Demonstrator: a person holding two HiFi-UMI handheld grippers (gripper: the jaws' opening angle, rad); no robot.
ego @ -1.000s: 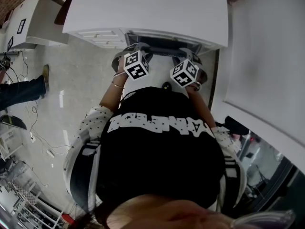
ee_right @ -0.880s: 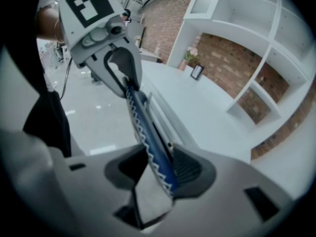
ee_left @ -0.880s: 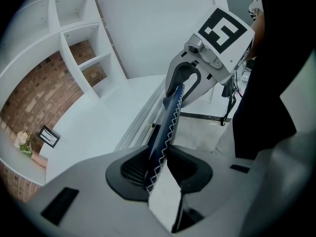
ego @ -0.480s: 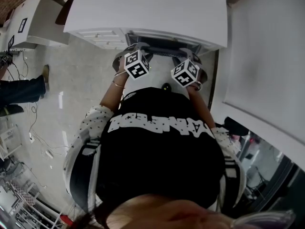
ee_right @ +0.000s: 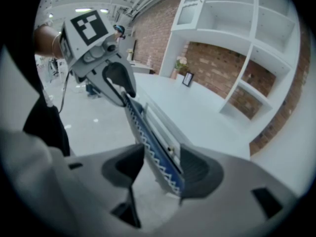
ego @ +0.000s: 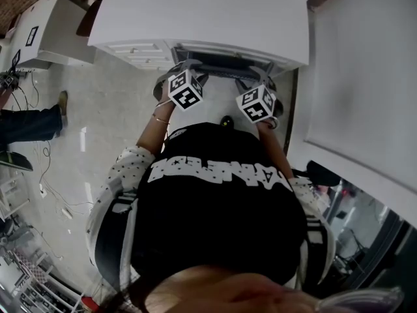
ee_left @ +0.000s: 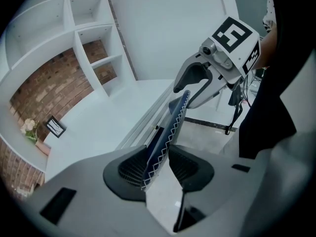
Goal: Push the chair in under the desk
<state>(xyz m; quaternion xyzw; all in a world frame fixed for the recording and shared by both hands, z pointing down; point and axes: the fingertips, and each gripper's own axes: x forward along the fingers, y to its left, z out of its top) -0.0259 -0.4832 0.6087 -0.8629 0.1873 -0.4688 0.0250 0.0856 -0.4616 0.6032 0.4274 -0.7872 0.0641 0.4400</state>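
Lift left gripper (ee_left: 160,168) and right gripper (ee_right: 159,171) straight off the chair back (ee_left: 174,120), jaws just opened wide, pads loose around its edge. Avoid dragging the chair (ego: 221,65), already tucked under the desk (ego: 195,15), back outward.

Chair (ee_left: 165,137): edge covered in dark blue matt cloth, stitched in white zigzag.
Desk (ego: 195,12): white, smooth, matt.
Floor (ego: 111,129): pale, glossy.
Brick wall (ee_left: 49,83), left of frame: rough, red-brown.
Shelving (ee_left: 94,29): white, matt.

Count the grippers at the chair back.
2. Left gripper at its left end, right gripper at its right end; both straddle the chair back, jaws having just been opening.
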